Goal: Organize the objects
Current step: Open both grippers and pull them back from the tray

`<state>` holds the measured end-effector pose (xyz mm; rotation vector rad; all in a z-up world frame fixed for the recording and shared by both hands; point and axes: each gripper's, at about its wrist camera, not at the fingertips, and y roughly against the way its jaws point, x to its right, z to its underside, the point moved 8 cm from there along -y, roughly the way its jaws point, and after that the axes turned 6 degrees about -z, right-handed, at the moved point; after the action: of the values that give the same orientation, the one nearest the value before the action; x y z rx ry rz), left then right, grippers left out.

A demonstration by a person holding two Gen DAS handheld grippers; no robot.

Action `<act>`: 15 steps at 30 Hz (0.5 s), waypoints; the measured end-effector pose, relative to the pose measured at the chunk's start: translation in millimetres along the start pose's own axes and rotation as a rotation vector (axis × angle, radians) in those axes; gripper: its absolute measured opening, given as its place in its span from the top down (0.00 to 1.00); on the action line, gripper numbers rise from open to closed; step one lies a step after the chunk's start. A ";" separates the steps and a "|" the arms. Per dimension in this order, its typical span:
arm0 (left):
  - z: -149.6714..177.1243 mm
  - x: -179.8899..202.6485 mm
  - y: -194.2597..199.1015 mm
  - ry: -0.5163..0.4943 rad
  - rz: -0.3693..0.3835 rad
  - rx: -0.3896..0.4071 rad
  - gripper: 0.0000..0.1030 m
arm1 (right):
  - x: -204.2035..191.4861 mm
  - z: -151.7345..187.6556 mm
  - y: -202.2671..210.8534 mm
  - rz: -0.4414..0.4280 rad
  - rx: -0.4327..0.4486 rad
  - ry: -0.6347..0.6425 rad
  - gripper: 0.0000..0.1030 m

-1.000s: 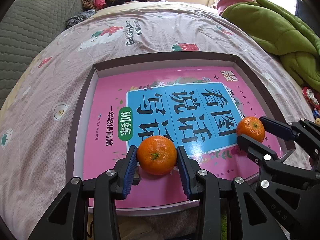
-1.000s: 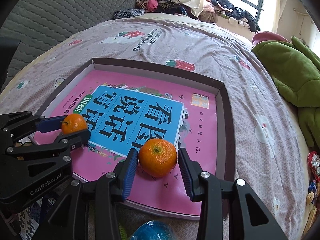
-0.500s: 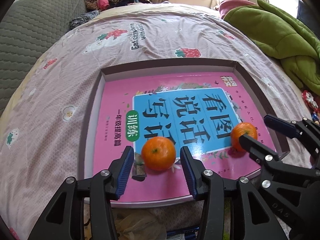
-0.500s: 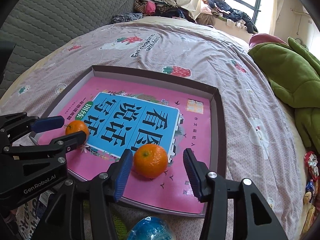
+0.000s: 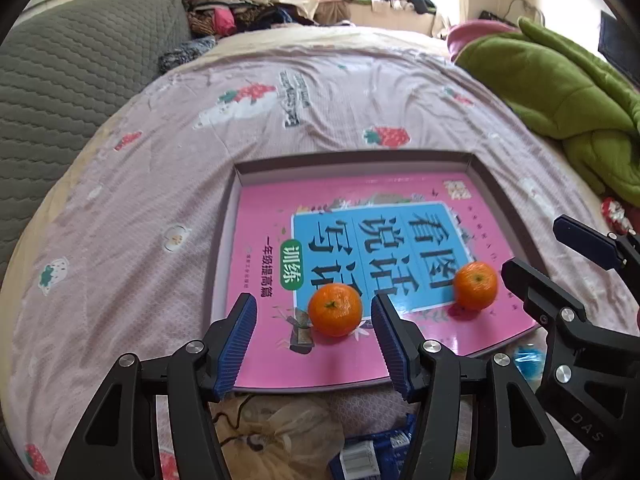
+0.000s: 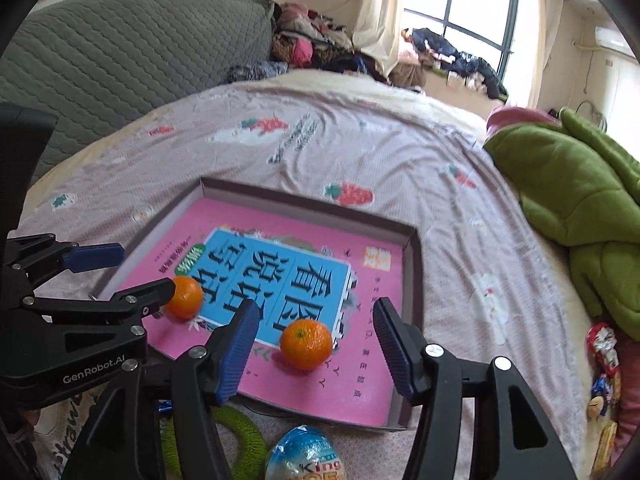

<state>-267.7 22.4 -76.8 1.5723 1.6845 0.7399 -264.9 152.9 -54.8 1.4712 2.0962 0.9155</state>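
Two tangerines are left on the pink book in the shallow box on the bed: left tangerine, right tangerine. Left gripper and right gripper have just been opening, nothing clamped. Rolling risk if the box is nudged.

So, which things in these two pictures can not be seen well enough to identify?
- Right wrist view: a blue wrapped snack is cut off by the bottom edge; its label is only partly readable.
- Right wrist view: a green ring is half hidden behind the right tongs.
- Left wrist view: a pale bag and a blue packet lie behind the left tongs; contents unclear.
- Both views: small print on the pink book is too small.
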 end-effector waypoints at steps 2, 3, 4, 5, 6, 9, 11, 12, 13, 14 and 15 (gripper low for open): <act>-1.4 -1.4 9.7 0.004 0.002 0.017 0.39 | -3.1 -4.4 10.6 -0.006 0.023 0.004 0.43; -2.7 -2.8 16.3 0.004 0.002 0.029 0.37 | -3.3 -6.0 14.5 -0.008 0.031 0.004 0.42; -3.7 -3.8 21.0 0.005 0.003 0.038 0.36 | -4.1 -7.4 19.3 -0.011 0.041 0.004 0.42; -4.3 -5.1 26.1 0.009 0.005 0.045 0.35 | -4.4 -8.6 24.4 -0.016 0.052 0.000 0.41; -5.2 -7.6 33.7 0.019 0.010 0.056 0.35 | -4.1 -10.0 30.4 -0.016 0.066 -0.005 0.41; -6.8 -12.9 49.6 0.036 0.011 0.080 0.34 | -3.3 -13.9 45.5 -0.011 0.098 -0.005 0.40; -7.0 -14.7 59.2 0.032 0.004 0.095 0.34 | -3.9 -14.6 55.3 -0.003 0.105 0.011 0.39; -6.8 -15.4 64.2 0.031 0.000 0.103 0.34 | -3.9 -13.7 59.8 0.002 0.107 0.012 0.39; -6.6 -15.9 68.1 0.031 -0.001 0.109 0.34 | -4.1 -13.5 64.0 0.001 0.113 0.010 0.39; -5.7 -16.6 72.9 0.031 0.001 0.114 0.34 | -4.5 -13.8 68.9 -0.006 0.121 0.006 0.39; -5.0 -17.4 76.6 0.033 0.003 0.117 0.34 | -5.1 -14.6 74.2 -0.006 0.130 0.005 0.39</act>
<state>-226.4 12.8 -10.6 1.6506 1.7775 0.6827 -223.8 160.7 8.4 1.5262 2.1994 0.7951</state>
